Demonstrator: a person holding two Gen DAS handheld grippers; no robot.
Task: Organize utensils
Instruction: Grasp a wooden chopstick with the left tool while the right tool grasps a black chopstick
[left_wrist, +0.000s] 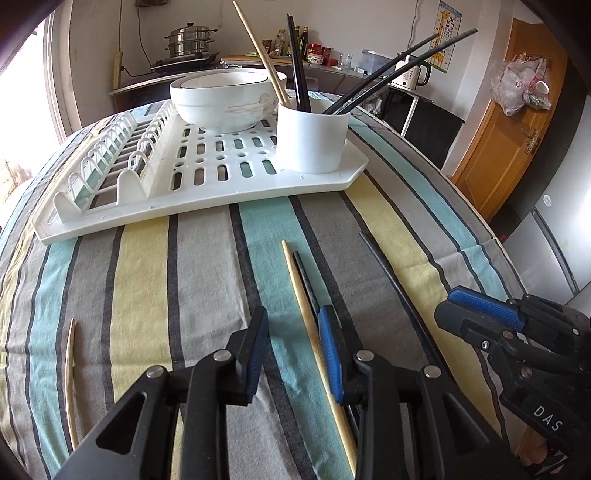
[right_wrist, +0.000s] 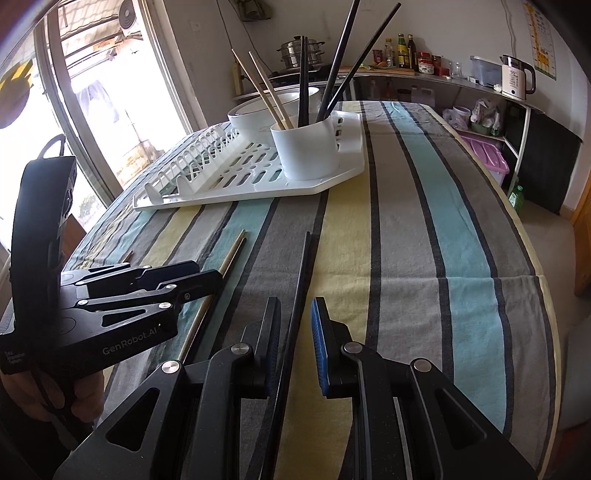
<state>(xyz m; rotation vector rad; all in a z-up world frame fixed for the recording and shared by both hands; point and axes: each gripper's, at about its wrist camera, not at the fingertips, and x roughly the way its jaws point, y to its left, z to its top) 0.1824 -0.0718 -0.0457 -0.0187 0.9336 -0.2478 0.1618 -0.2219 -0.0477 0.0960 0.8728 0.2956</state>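
Note:
A wooden chopstick (left_wrist: 310, 332) lies on the striped tablecloth and runs between the fingers of my left gripper (left_wrist: 293, 343), close to the right pad. The pads do not press it, so the gripper is open. A black chopstick (left_wrist: 306, 280) lies against it and passes under the right finger. My right gripper (right_wrist: 295, 332) is open around another black chopstick (right_wrist: 301, 280) that lies flat on the cloth. A further wooden chopstick (left_wrist: 69, 373) lies at the far left. The white utensil cup (left_wrist: 312, 142) on the drying rack (left_wrist: 221, 192) holds several chopsticks.
A white bowl (left_wrist: 227, 99) sits on the rack behind the cup. The right gripper (left_wrist: 443, 306) shows at the right of the left wrist view, the left gripper (right_wrist: 207, 273) at the left of the right wrist view. The table edge (right_wrist: 550, 332) falls away to the right.

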